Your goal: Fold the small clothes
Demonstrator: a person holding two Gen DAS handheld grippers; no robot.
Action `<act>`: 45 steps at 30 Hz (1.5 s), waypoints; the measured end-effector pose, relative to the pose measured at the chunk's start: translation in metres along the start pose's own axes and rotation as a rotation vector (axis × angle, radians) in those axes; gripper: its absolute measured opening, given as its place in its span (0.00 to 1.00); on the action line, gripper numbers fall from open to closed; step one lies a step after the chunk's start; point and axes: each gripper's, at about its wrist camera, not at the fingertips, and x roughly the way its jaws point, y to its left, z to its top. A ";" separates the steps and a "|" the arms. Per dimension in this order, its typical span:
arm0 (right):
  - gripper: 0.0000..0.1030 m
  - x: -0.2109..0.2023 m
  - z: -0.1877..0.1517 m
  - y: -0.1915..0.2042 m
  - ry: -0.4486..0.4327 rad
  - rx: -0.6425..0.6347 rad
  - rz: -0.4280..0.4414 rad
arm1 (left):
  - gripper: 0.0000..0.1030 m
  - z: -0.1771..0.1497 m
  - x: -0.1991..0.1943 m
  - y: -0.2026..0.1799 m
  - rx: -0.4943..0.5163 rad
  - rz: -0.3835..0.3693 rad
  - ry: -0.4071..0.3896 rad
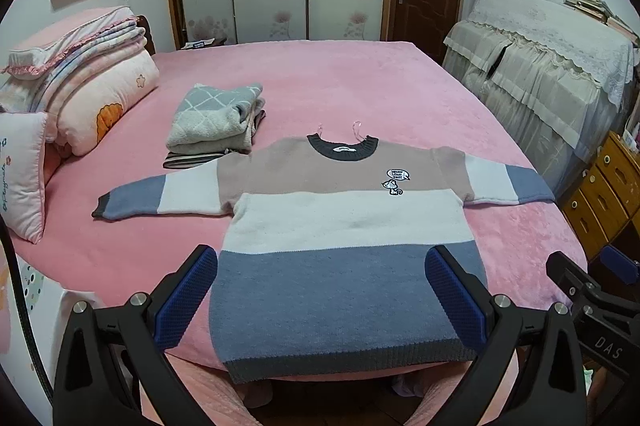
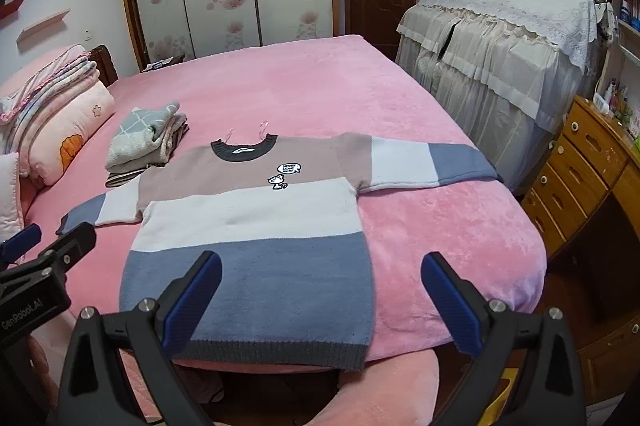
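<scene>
Two grippers, your left gripper (image 1: 320, 290) and right gripper (image 2: 322, 296), hover with jaws spread wide and empty above the near hem of a small knit sweater banded in dusty pink, white and blue (image 1: 344, 226), laid flat with sleeves out on the pink plush bedspread (image 1: 360, 85), beside a stack of folded clothes (image 1: 218, 121).

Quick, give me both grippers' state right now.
Left gripper: open, holding nothing, above the sweater.
Right gripper: open, holding nothing.
</scene>
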 end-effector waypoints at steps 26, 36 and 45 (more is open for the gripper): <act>0.98 -0.014 0.002 0.006 -0.034 -0.027 -0.003 | 1.00 -0.002 0.001 0.006 -0.032 -0.035 0.053; 0.97 -0.014 0.004 0.014 -0.025 -0.026 0.010 | 1.00 0.001 0.002 0.011 -0.050 -0.036 0.049; 0.91 -0.011 0.005 0.016 -0.018 -0.019 0.044 | 1.00 0.001 0.002 0.011 -0.042 -0.035 0.047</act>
